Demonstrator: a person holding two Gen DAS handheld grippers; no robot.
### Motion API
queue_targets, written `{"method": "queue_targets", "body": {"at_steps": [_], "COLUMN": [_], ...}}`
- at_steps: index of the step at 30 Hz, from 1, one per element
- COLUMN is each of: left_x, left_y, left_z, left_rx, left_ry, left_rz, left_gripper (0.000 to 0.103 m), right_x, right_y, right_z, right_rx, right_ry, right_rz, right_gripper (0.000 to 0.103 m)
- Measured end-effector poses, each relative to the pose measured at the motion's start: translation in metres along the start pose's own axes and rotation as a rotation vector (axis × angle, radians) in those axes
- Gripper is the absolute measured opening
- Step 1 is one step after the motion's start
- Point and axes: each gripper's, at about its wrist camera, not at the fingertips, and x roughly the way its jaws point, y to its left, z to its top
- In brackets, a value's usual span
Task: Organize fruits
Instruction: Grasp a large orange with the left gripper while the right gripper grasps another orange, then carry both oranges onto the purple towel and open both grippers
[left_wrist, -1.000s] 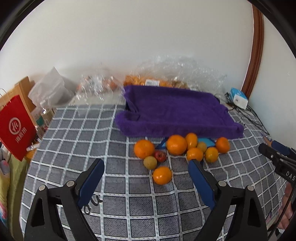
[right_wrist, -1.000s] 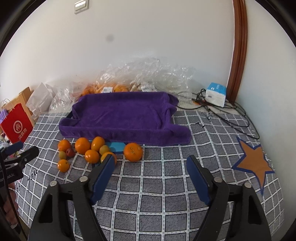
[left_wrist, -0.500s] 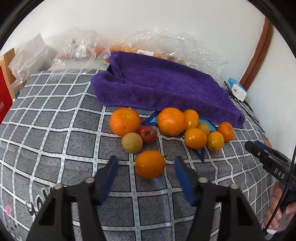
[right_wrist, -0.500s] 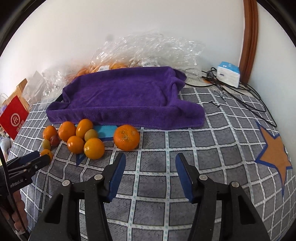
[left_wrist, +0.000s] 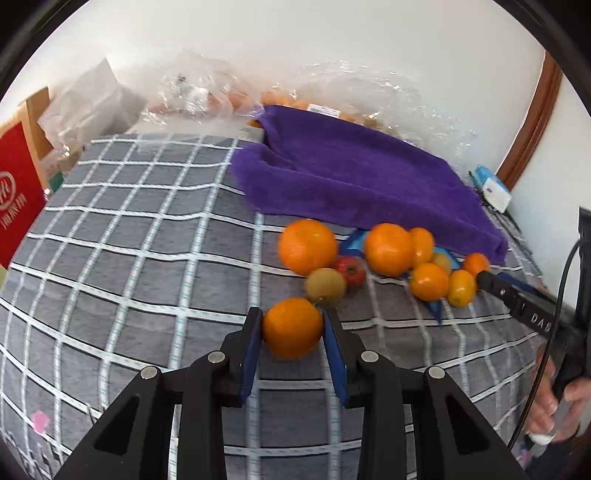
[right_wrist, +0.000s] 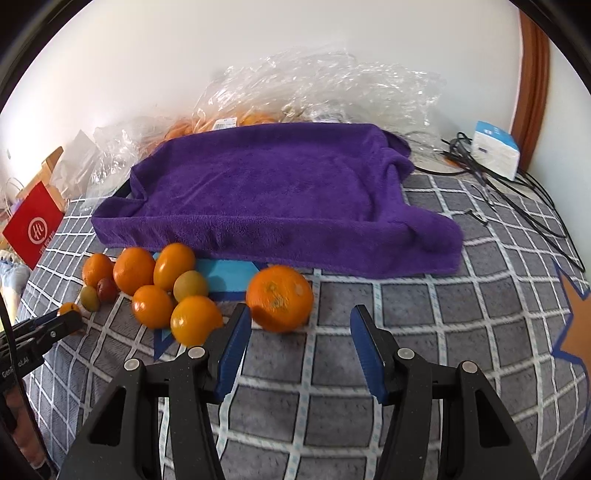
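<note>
My left gripper (left_wrist: 292, 334) is closing on an orange (left_wrist: 291, 328), pads touching both its sides (its underside is hidden, so I can't tell if it's off the checked cloth (left_wrist: 147, 266)). It's round, no long axis. My right gripper (right_wrist: 299, 343) hangs open just short of the big orange (right_wrist: 279, 299), nothing between the jaws. The fruit pile (right_wrist: 162, 284) crowds its left finger; purple towel (right_wrist: 280, 192) right behind. Bags (right_wrist: 332, 88) at the wall are a blur.

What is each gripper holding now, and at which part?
The left gripper, jaws closing, pinches a small orange by its two sides. The right gripper holds nothing.
</note>
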Motion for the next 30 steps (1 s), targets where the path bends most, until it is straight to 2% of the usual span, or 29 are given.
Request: {"method": "queue_targets", "body": {"at_steps": [6, 9, 11, 15, 21, 26, 30], "left_x": [-0.003, -0.001, 0.0, 0.002, 0.003, -0.008, -0.011], "left_y": [0.004, 0.006, 0.006, 0.014, 0.023, 0.022, 0.023], "left_z": [-0.004, -0.004, -0.004, -0.005, -0.005, -0.007, -0.009], "left_rx": [-0.013, -0.035, -0.037, -0.075, -0.12, -0.126, -0.135], "left_ry": [-0.029, -0.026, -0.027, -0.03, -0.054, -0.1, -0.108], "left_rz": [-0.001, -0.016, -0.021, -0.079, -0.161, -0.171, -0.164], "left_gripper": [0.032, 0.032, 0.032, 0.032, 0.032, 0.032, 0.032], "right_x": [0.02, 0.02, 0.02, 0.018, 0.015, 0.011, 0.001], "right_y": [0.003, 0.005, 0.006, 0.006, 0.002, -0.004, -0.009], "right_z": [0.005, 0.006, 0.005, 0.001, -0.001, -0.003, -0.003], "right_rx": [-0.007, -0.021, -0.03, -0.034, -0.026, 0.013, 0.037], "right_ry": [0.027, 0.018, 0.012, -0.007, -0.006, -0.006, -0.015], "right_rz": [0.01, 0.004, 0.006, 0.015, 0.03, 0.041, 0.033], "right_gripper": [0.056, 0.047, 0.045, 0.042, 0.041, 0.041, 0.041]}}
